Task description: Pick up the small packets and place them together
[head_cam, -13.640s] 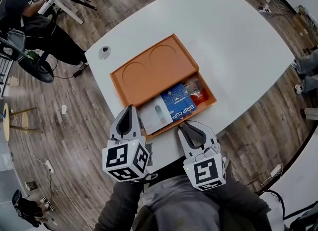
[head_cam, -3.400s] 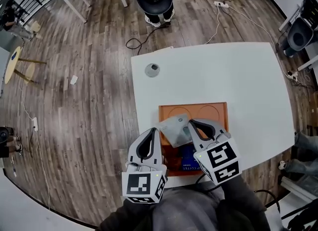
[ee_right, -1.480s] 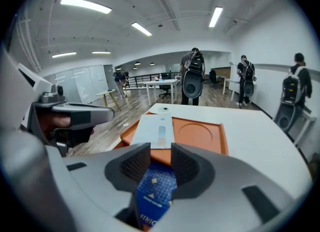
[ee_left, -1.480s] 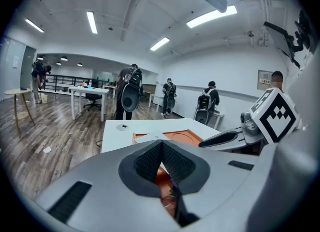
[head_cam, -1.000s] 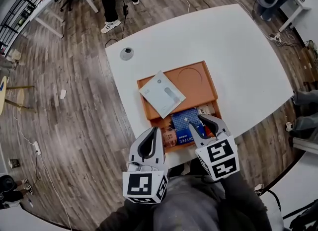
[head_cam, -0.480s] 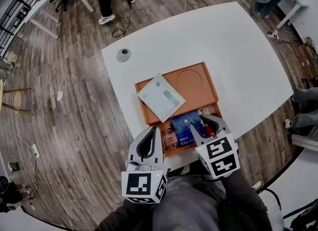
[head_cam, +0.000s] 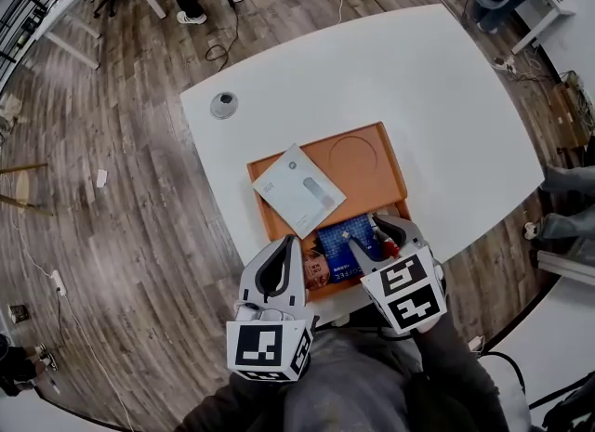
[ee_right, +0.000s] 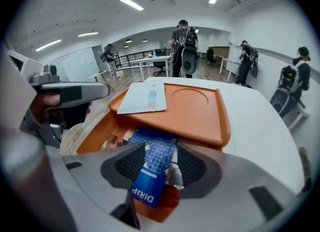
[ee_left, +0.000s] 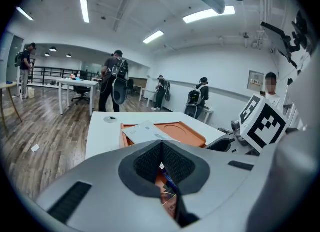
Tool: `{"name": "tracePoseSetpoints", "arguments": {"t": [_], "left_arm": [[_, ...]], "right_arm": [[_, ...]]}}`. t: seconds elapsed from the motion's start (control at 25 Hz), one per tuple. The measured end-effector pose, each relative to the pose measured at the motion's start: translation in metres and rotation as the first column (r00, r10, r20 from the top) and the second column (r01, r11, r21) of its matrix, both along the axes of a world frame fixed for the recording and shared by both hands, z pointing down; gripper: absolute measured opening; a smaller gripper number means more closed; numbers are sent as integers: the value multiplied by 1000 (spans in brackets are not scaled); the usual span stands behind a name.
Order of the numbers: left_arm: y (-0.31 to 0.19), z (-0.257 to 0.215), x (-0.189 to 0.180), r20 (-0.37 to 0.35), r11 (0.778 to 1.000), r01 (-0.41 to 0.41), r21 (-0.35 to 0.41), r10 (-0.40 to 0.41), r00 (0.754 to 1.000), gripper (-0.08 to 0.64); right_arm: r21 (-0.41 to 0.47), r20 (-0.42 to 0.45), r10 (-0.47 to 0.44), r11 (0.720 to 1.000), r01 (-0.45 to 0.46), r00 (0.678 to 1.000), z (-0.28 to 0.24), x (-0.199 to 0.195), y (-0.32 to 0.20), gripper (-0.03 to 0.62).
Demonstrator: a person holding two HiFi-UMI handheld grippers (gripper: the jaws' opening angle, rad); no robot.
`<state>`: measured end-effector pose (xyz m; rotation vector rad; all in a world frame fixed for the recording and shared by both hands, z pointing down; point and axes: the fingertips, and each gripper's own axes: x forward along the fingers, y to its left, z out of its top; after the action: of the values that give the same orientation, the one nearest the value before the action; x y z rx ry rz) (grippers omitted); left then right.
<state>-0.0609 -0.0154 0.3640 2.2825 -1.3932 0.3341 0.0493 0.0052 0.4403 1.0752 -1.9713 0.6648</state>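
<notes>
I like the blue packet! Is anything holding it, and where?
Nothing holds it. The right hand-held gripper has just been opening, blue packet loose between its jaws. The left hand-held gripper is shut, empty.

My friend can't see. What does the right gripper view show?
The right claw hangs over an orange box. Its jaws have just been opening, and a blue packet lies between them without being squeezed. A white packet rests on the orange lid behind.
</notes>
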Motion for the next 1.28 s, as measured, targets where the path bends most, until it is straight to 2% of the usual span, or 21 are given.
{"name": "tracePoseSetpoints", "arguments": {"t": [0.72,0.96,1.28], "left_arm": [[-15,15,-16,-26,999,21,-28,-21,999,-5],[-18,17,-22,-22,999,24,-39,-25,999,-5],[-15,17,-23,-18,999,15,-34,-16,1000,-5]], "right_arm": [[-158,-53,-29,987,20,998,40,-9,-8,216],[-140,-88,-47,990,35,995,41,-10,-10,208],[-86,-118,-43,996,32,992,38,-9,-11,137]]}}
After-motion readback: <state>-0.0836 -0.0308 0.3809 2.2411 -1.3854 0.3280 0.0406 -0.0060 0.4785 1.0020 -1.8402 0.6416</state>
